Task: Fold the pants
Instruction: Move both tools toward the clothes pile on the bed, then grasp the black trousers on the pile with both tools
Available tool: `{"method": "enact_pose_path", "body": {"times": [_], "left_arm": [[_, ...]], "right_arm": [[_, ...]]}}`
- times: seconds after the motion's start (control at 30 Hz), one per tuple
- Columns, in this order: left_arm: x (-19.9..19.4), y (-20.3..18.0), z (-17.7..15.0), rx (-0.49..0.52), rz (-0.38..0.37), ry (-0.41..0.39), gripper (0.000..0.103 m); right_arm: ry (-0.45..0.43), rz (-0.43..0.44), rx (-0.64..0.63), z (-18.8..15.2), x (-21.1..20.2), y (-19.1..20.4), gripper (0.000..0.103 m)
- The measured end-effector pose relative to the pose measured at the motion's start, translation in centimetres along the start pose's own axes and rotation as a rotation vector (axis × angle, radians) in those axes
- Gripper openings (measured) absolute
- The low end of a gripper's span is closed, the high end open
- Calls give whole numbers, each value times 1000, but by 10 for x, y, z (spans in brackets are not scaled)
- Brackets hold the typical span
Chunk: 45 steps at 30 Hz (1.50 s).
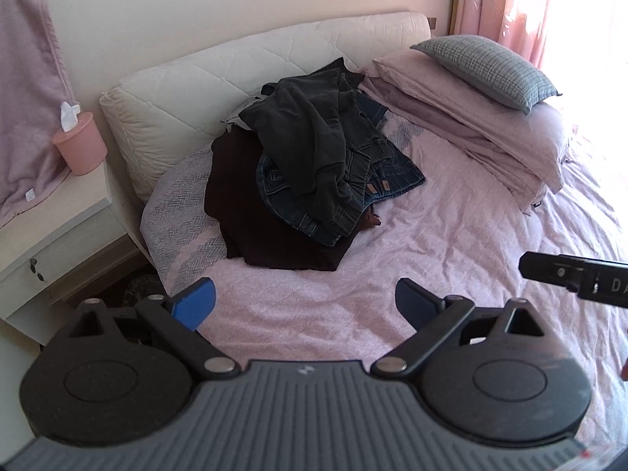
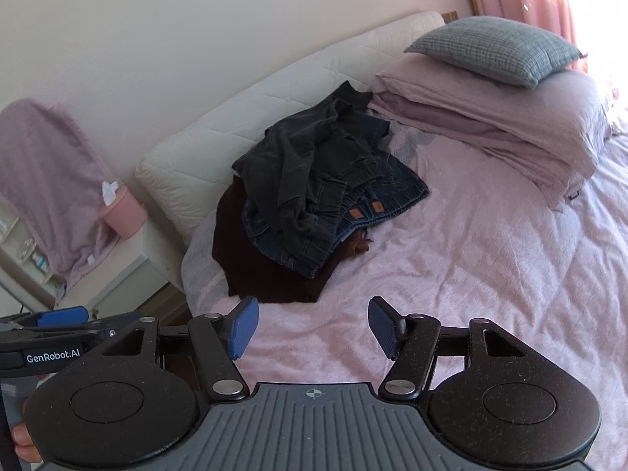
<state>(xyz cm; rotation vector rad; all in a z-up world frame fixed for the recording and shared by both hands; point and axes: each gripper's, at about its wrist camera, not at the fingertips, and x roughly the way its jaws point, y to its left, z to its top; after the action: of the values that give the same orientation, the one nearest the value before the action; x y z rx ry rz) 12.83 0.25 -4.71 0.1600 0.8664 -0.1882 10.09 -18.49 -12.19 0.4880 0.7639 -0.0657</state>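
Note:
A heap of pants lies on the pink bed near the headboard. On top are dark grey pants [image 1: 314, 133] [image 2: 298, 165], under them blue jeans [image 1: 388, 172] [image 2: 392, 192], and at the bottom a dark maroon garment [image 1: 243, 212] [image 2: 243, 251]. My left gripper [image 1: 305, 306] hovers open over the bedspread, short of the heap, with nothing between its blue pads. My right gripper [image 2: 313, 327] is also open and empty, likewise short of the heap. Part of the right gripper [image 1: 573, 278] shows at the right edge of the left wrist view.
A pink quilted bedspread [image 1: 451, 267] [image 2: 471, 294] covers the bed. Stacked pink pillows [image 1: 471, 117] [image 2: 490, 117] with a grey checked pillow [image 1: 490, 66] [image 2: 494, 47] lie at the right. A white nightstand [image 1: 51, 227] holds a pink tissue cup [image 1: 80, 143] [image 2: 123, 212]. A padded headboard [image 1: 235, 74] runs behind.

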Motion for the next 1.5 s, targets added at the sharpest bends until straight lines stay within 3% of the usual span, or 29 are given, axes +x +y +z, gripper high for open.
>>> {"method": "enact_pose_path", "body": {"times": [0.23,0.63,0.83,1.0,1.23,1.5], "left_arm": [[87,38,54,91,-34,60,96],[263,123,203,285,-102,118,96],[349,134,277,378,-140,109,95],[417,122,323,437,-193,115,95],[495,101,372,496,-248,114,95],[578,91,412,390,-309,180,95]], "right_arm": [[-6,-47,153,25,70,-3,60],[25,-271,414,85,231,1,60],[31,-317,539,104,288,-3,60],[29,-354,664,107,327,-24,60],[-33,-273,840,105,366,-55,60],[-84,-184,945,104,405,-70,60]]}}
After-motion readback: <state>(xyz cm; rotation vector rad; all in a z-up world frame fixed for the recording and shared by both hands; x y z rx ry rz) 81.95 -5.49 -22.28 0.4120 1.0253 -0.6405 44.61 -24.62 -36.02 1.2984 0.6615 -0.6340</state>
